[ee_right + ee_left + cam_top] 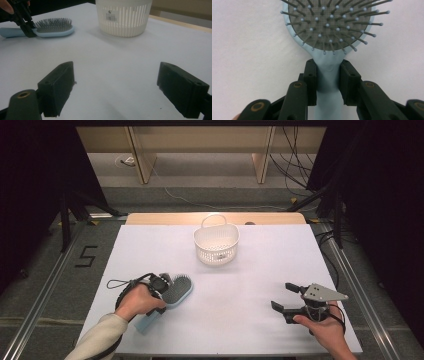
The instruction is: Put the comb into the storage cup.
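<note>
White table (250, 285), grey floor (45, 270), wooden furniture (145, 150) behind.

A white-covered rectangular table (250, 285) with a bare wooden strip along its far edge carries a white slatted plastic basket (216, 244) near the far middle and a light blue plastic hairbrush (170, 300), bristles up, lying at the near left.

Pretty much all of the white table (260, 285) is sitting open between the two hands. The basket (216, 244) is standing at the far middle, and the hairbrush (176, 290) is lying near the left edge, blocking that corner.
</note>
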`<state>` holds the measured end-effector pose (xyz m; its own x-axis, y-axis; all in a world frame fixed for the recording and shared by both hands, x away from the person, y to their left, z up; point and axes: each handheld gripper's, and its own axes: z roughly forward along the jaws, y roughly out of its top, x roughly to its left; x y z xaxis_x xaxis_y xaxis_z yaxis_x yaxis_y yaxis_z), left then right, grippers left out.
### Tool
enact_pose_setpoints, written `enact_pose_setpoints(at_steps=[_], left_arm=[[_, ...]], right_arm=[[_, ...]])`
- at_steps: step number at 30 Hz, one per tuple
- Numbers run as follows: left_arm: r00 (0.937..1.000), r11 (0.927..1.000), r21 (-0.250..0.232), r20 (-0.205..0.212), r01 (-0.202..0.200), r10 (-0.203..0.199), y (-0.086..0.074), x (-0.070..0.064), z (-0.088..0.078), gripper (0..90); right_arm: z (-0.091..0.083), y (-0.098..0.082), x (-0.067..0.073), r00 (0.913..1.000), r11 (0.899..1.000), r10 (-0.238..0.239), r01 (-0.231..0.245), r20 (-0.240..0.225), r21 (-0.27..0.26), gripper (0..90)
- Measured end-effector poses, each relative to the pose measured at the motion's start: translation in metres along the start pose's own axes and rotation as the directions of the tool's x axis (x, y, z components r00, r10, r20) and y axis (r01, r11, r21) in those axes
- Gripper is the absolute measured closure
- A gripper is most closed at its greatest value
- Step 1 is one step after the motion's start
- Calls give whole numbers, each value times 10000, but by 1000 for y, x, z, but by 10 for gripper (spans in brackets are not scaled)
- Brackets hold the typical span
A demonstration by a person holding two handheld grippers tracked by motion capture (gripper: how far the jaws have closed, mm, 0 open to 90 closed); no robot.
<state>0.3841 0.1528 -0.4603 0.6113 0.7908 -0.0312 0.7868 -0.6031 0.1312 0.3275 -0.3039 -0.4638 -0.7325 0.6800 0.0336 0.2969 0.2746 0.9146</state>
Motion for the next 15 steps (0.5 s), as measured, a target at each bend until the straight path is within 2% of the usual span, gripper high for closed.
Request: enact_pose_setpoints(at_steps=[9, 12, 14, 15], left_arm=[[9999, 9997, -238, 124, 76, -73, -2, 2, 0, 698], [9996, 9989, -451, 225, 151, -141, -3, 1, -1, 698], [9995, 9991, -411, 272, 137, -126, -3, 1, -1, 698], [9994, 9983, -566, 341, 130, -111, -3, 1, -2, 698]], right_arm=[[0, 0, 0, 10000, 10000, 7, -7, -4, -3, 154], [0, 0, 0, 10000, 10000, 3, -3, 1, 16, 154], [0, 0, 0, 10000, 10000, -2, 2, -4, 14, 154], [0, 0, 0, 10000, 10000, 30, -30, -2, -6, 154]])
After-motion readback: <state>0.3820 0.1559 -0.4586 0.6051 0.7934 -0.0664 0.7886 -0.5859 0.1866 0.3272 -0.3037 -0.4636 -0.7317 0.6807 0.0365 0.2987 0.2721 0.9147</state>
